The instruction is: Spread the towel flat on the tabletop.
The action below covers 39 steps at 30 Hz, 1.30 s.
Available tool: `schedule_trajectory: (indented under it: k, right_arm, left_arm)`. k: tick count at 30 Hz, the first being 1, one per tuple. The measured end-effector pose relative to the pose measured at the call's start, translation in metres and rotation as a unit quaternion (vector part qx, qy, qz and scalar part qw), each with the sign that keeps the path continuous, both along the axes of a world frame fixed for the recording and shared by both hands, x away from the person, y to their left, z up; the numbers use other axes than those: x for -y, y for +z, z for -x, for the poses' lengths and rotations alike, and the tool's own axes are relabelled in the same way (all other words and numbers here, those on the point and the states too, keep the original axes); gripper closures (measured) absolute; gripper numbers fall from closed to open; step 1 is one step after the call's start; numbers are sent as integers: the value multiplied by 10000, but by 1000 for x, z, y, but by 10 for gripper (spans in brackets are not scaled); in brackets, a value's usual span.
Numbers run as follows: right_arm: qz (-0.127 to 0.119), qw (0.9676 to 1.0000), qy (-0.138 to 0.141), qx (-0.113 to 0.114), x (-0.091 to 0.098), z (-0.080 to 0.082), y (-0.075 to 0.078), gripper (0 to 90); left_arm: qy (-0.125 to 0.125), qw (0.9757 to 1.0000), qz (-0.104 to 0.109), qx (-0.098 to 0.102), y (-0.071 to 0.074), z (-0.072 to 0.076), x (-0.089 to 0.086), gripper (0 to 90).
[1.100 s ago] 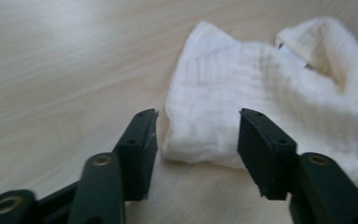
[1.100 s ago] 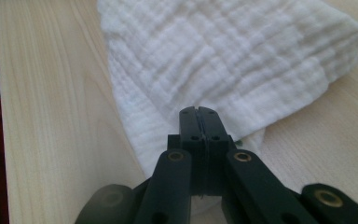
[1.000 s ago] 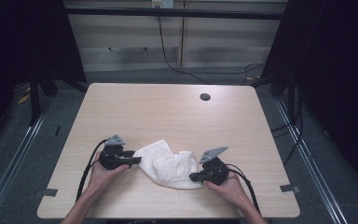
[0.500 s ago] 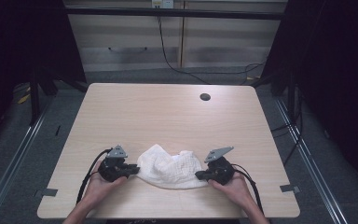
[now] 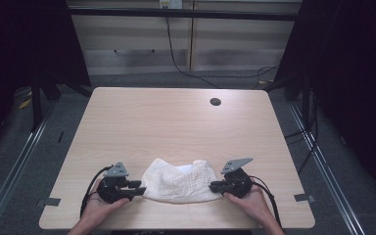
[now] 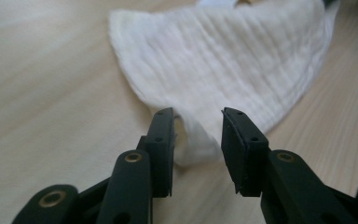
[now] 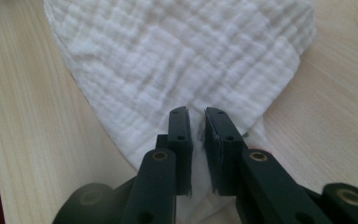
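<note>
Near the front edge of the pale wooden rectangular table lies one white crinkled muslin cloth, bunched into a rough fan shape, with a black two-jaw gripper at each of its ends. The left gripper sits at the cloth's left end, held by the person's left hand. In the left gripper view its jaws stand clearly apart, released, and a narrow corner of the cloth runs down into the gap between them; the fabric lies close against the inner face of the left-hand jaw, though whether it actually touches is hard to tell. Nothing is pinched there.

The right gripper meets the cloth's right end, held by the right hand. In the right gripper view its jaws are drawn nearly together, with a thin slit left between them, and the cloth passes between and under them, so this one is clenched on the fabric's corner.

Counted: one cloth, two grippers, two hands, one table. Each gripper carries one grey three-cornered plate on top and one black cable trailing back toward the person. One small dark round hole sits in the tabletop near the far edge, well apart from the cloth.
</note>
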State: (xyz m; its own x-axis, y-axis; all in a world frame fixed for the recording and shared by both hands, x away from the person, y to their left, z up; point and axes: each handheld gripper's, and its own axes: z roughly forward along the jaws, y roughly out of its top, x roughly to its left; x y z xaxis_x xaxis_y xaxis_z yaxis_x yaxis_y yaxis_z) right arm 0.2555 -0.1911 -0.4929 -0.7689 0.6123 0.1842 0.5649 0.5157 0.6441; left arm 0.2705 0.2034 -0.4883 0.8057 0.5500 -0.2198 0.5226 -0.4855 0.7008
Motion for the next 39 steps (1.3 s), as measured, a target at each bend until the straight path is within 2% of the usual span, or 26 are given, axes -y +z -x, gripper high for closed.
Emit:
schedule_trajectory:
  k: [2,4,7,8,10,11,13,14,17,20,21,22,26,30,32,35,38,39]
  right_arm:
    - [26,10000,0,28,0,0,0,789]
    - [-41,10000,-18,69,0,1,3,742]
    - [-76,9999,-73,134,1,1,7,709]
    - [-175,9995,-160,191,4,1,11,682]
    - [-254,9990,-266,250,8,-1,14,656]
    - [-254,9990,-266,250,8,-1,14,656]
    - [-333,9985,-350,260,12,-2,14,639]
    - [-317,9984,-378,288,13,-2,14,631]
    - [-323,9981,-436,278,16,-3,14,604]
    - [-282,9980,-493,268,17,-3,14,592]
    - [-293,9980,-491,268,18,-4,14,589]
    - [-288,9980,-496,271,18,-4,14,586]
    - [-349,9976,-525,291,21,-4,14,576]
    - [-309,9978,-527,259,21,-5,13,569]
    - [-292,9980,-524,219,21,-6,11,566]
    - [-293,9980,-497,241,20,-6,11,562]
    - [-305,9979,-523,235,21,-6,11,554]
    - [-317,9978,-523,262,22,-6,11,550]
  left_arm:
    - [163,9997,199,27,6,-6,-6,639]
    - [276,9991,297,88,12,-14,-11,611]
    - [372,9986,360,126,18,-28,-10,592]
    - [385,9984,397,133,19,-33,-9,587]
    - [432,9983,349,176,21,-44,-3,584]
    - [417,9982,401,151,21,-50,-1,584]
    - [449,9984,312,122,18,-59,6,587]
    - [410,9986,341,57,15,-65,9,592]
    - [449,9985,310,-74,5,-75,18,610]
    - [456,9986,244,-110,-1,-84,25,617]
    - [409,9986,290,-143,-2,-87,26,620]
    - [476,9983,310,-125,-3,-88,28,622]
    - [428,9986,289,-103,-7,-92,35,639]
    - [401,9990,186,-94,-12,-94,44,646]
    - [338,9994,42,-70,-14,-94,49,647]
    - [276,9996,17,-2,-14,-91,55,645]
    - [119,9997,-128,164,-14,-86,58,716]
    - [51,9997,-145,176,-14,-86,58,815]
